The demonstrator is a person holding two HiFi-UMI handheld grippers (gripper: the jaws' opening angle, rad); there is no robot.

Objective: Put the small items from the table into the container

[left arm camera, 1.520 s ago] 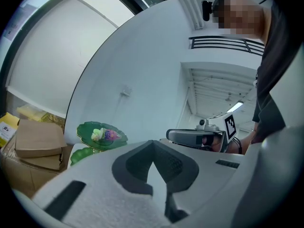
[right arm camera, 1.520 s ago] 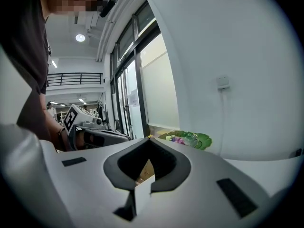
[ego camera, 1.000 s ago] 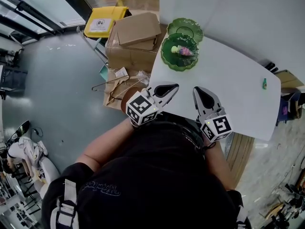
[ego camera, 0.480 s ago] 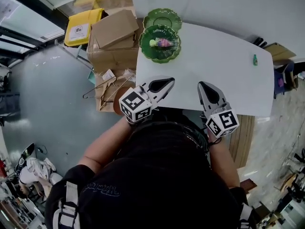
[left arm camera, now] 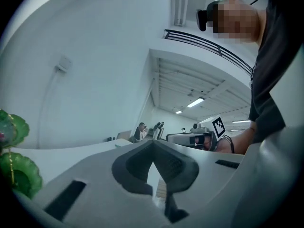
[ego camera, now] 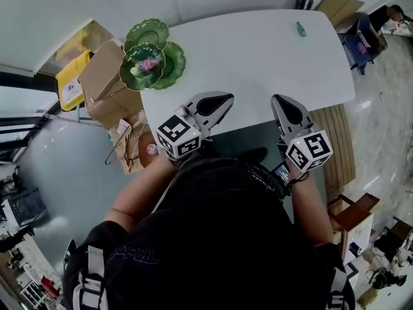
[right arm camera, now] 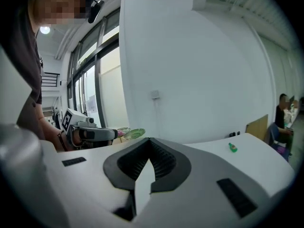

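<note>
We logged the approach step: left gripper and right gripper both closed, empty, at the counter near edge. The small green item lay far right, the green dish far left. Next: reach, open.

My left gripper and right gripper have matt grey plastic shells with black ribbed pads. The table top is smooth, matt white. The green dishes, upper left, look glossy; the boxes beside them are matt brown cardboard

Open tabletop between green dishes and small bottle.
</note>
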